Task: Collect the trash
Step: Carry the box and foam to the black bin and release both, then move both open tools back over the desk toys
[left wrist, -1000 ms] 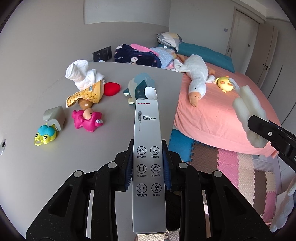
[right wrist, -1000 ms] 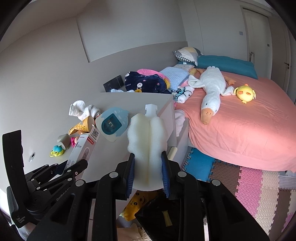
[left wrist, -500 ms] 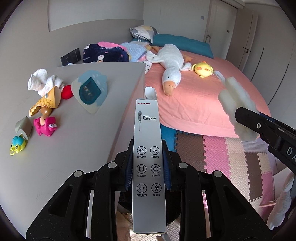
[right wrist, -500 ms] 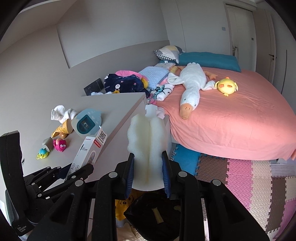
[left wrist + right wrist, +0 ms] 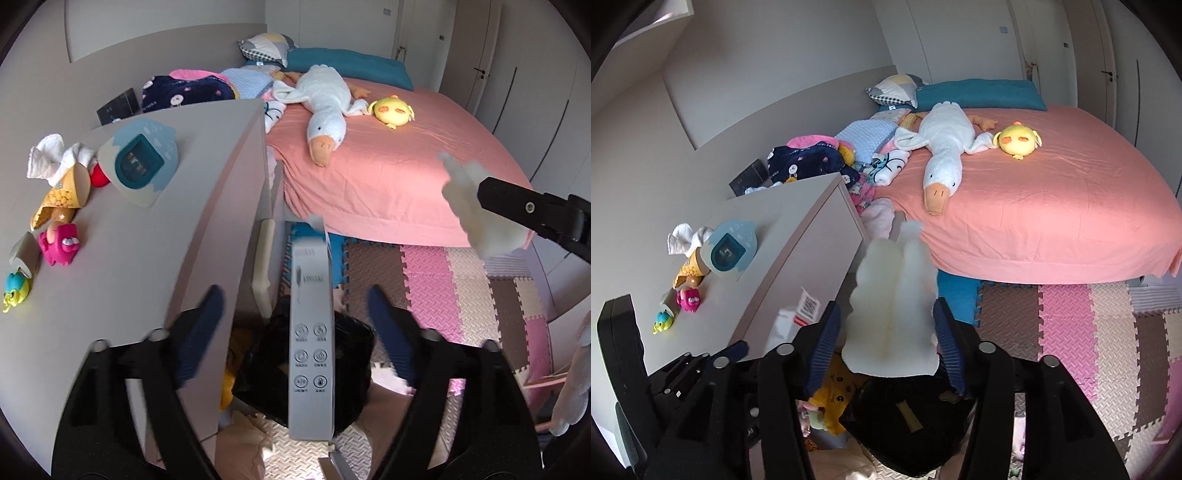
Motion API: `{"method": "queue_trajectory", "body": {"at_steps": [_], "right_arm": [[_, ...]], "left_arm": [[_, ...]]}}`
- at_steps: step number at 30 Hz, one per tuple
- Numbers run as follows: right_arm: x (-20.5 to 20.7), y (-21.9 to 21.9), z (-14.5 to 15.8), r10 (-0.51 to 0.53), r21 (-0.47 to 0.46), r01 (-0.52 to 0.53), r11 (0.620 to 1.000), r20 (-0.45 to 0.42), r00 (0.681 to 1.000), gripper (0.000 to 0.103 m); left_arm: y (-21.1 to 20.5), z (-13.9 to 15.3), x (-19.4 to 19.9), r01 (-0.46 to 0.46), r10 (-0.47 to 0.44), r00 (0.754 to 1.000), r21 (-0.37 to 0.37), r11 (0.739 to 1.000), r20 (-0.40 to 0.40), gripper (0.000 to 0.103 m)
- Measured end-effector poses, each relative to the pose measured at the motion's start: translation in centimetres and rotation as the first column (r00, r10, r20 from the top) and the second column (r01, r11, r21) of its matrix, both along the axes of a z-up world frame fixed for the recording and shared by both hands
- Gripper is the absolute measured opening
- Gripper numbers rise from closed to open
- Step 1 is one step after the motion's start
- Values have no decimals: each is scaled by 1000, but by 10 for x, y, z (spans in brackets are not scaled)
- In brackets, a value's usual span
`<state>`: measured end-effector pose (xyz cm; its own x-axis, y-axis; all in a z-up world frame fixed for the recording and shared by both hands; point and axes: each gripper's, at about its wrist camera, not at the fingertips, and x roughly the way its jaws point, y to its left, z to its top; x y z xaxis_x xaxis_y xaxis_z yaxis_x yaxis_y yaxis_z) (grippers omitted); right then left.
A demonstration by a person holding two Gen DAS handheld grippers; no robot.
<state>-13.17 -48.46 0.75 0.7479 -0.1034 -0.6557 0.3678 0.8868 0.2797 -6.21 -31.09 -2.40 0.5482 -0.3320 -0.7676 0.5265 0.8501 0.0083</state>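
Both of my grippers hang over a black open-topped trash bag [image 5: 343, 354] on the foam-tile floor [image 5: 461, 291], between the grey desk [image 5: 129, 266] at left and the pink bed [image 5: 388, 166] beyond. My left gripper [image 5: 295, 332] is opening, clear of the grey cardboard box [image 5: 312, 354]; my right gripper [image 5: 886, 341] is opening, pads off the white foam piece [image 5: 892, 314].

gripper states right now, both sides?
Left gripper: jaws opening, pads clear of the grey box between them, above the black bag.
Right gripper: jaws opening, white foam piece between them, apparently released.
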Motion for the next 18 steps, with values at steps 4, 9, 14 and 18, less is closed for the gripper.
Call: {"method": "queue_trajectory", "body": {"at_steps": [4, 9, 14, 18], "right_arm": [[-3, 2, 8, -26, -75, 27, 997, 19, 999, 70], [-2, 1, 6, -23, -65, 24, 998, 18, 1000, 70], [1, 4, 3, -16, -62, 17, 998, 9, 1000, 70], [6, 11, 4, 2, -70, -2, 998, 6, 1000, 70]], "left_arm": [[10, 13, -3, -16, 16, 996, -2, 1000, 89, 95], [20, 13, 4, -43, 44, 997, -16, 999, 60, 95], [28, 10, 2, -54, 54, 997, -12, 998, 57, 95], [35, 10, 3, -64, 65, 996, -19, 998, 54, 95]]}}
